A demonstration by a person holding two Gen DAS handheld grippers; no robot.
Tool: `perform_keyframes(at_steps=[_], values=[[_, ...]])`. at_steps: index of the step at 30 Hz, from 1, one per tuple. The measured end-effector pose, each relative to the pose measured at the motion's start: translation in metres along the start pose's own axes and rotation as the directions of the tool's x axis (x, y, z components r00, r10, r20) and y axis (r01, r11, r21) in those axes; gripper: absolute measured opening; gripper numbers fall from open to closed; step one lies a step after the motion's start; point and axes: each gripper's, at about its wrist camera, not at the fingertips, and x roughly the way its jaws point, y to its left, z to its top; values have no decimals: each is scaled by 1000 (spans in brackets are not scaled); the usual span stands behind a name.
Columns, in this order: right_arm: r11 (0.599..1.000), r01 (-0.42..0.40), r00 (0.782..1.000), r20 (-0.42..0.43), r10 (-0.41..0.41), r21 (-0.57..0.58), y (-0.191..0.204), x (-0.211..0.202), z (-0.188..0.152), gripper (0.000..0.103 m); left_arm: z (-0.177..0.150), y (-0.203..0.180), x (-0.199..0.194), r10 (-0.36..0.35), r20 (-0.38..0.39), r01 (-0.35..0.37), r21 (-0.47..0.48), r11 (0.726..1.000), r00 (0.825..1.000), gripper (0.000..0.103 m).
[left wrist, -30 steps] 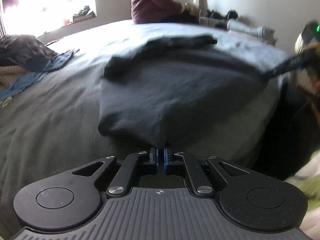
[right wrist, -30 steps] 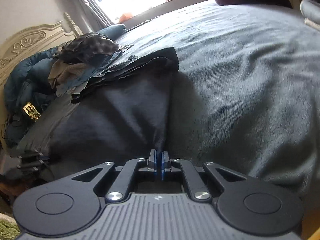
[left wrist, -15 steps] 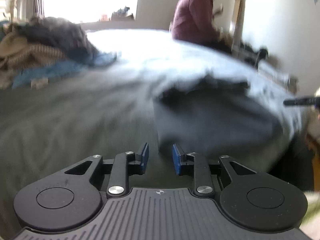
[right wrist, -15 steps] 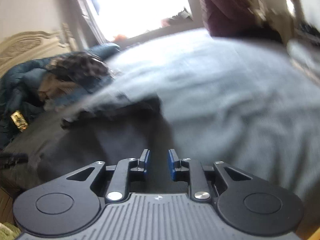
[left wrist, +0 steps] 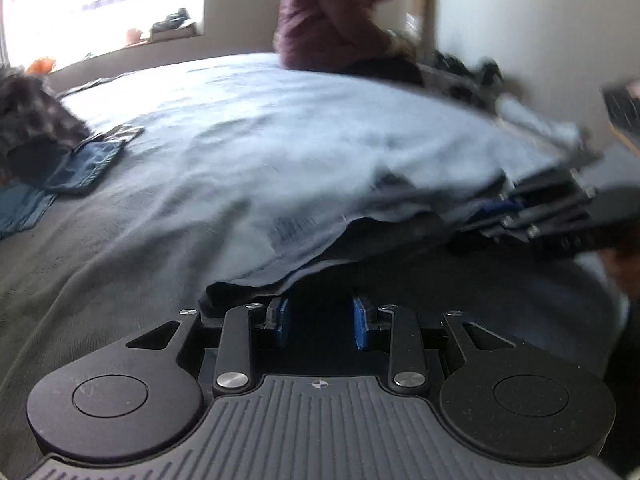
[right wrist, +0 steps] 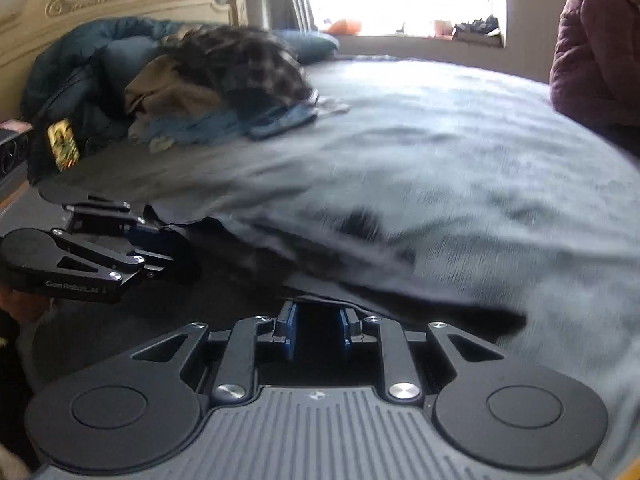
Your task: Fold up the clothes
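Grey bedding [left wrist: 224,184] covers the wide bed that fills both wrist views, with a bright window behind it and a carved headboard [right wrist: 104,4] at its far end. The dark garment [right wrist: 248,280] being folded lies at the near edge of this bed, its blurred upper layer just ahead of both tools.

The left gripper [left wrist: 320,320] has its jaws parting, with only a dark fold of the garment's surface seen through the gap, not pinched. The right gripper [right wrist: 316,328] likewise stands released, blue pads apart, nothing clamped between them. Each tool shows in the other's view, close beside it over the garment.

Judging from this, the risk is that the freshly laid layer sits crooked or slides toward the bed's near edge; a careless re-grasp could catch the bedding along with the cloth and drag the fold open.

Toward the headboard, a heap of unfolded clothes [right wrist: 216,76] with a checked piece on top and blue denim [left wrist: 84,164] below waits well apart from the garment. A person in a maroon jacket [left wrist: 324,20] sits at the bed's far side, clear of the work. Nothing blocks the garment itself.
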Motion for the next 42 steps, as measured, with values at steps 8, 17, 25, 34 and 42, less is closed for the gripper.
perform_keyframes(at_steps=[8, 17, 25, 34, 42], values=[[985, 40, 991, 117, -60, 169, -51, 1, 20, 27, 16, 51, 16, 14, 35, -5, -246, 969, 999, 34], [870, 10, 990, 119, -78, 492, -111, -60, -35, 45, -26, 79, -58, 71, 38, -51, -384, 922, 997, 43], [752, -59, 998, 66, 20, 657, -108, -84, -95, 55, -68, 61, -117, 83, 23, -65, -438, 896, 996, 55], [704, -72, 997, 54, 47, 707, -81, -98, -129, 56, -112, 33, -121, 27, -11, -29, -513, 858, 1000, 59], [761, -24, 1000, 26, 9, 649, -67, -98, -130, 52, -118, 18, -108, 100, -23, -99, -480, 872, 995, 54]])
